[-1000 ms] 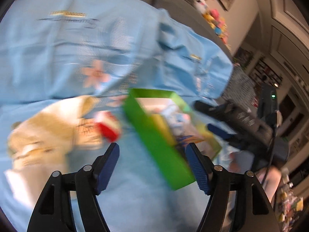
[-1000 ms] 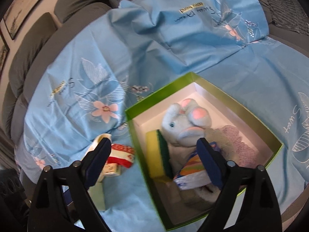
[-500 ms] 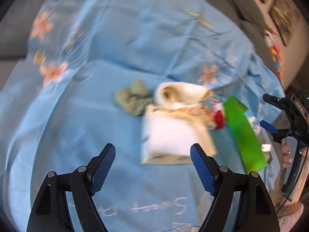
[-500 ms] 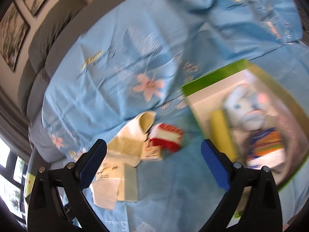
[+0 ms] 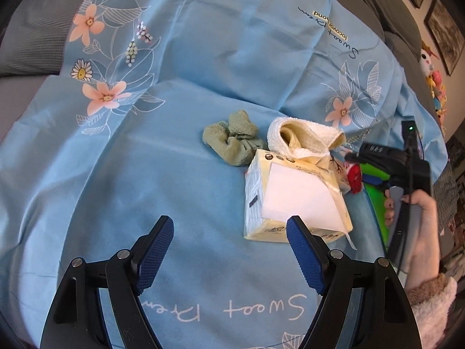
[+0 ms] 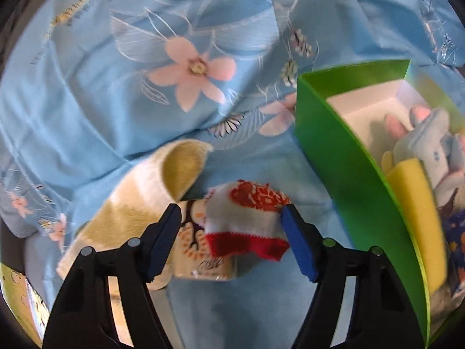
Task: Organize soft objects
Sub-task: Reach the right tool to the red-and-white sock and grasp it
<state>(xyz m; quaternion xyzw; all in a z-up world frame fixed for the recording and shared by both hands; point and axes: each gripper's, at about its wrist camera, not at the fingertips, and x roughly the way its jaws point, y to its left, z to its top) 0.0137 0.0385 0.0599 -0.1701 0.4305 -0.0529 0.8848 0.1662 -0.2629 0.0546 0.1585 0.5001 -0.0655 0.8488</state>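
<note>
In the right wrist view a red-and-white cloth point(image 6: 247, 221) lies on a small patterned packet point(image 6: 197, 250). My right gripper point(image 6: 231, 218) straddles this cloth with its jaws closing. The right pad is at the cloth's edge and the left pad stands apart from it. The green box point(image 6: 334, 151) to the right holds a yellow sponge point(image 6: 415, 203) and a blue plush bunny point(image 6: 430, 145). My left gripper point(image 5: 229, 244) is open over the blue sheet, just short of a tissue pack point(image 5: 293, 195). Behind the pack lie a green cloth point(image 5: 229, 142) and a cream towel point(image 5: 302, 139).
Everything rests on a flowered blue sheet point(image 5: 145, 160) spread over a grey sofa point(image 5: 32, 29). A person's hand point(image 5: 418, 203) with a fluffy cuff holds the right gripper point(image 5: 386, 160) at the right of the left wrist view. Plush toys point(image 5: 433, 72) sit far right.
The left view swung from the green box to the tissue pack and towels, then held still. The right gripper came down and left from over the box onto the red-and-white cloth, its jaws narrowing.
</note>
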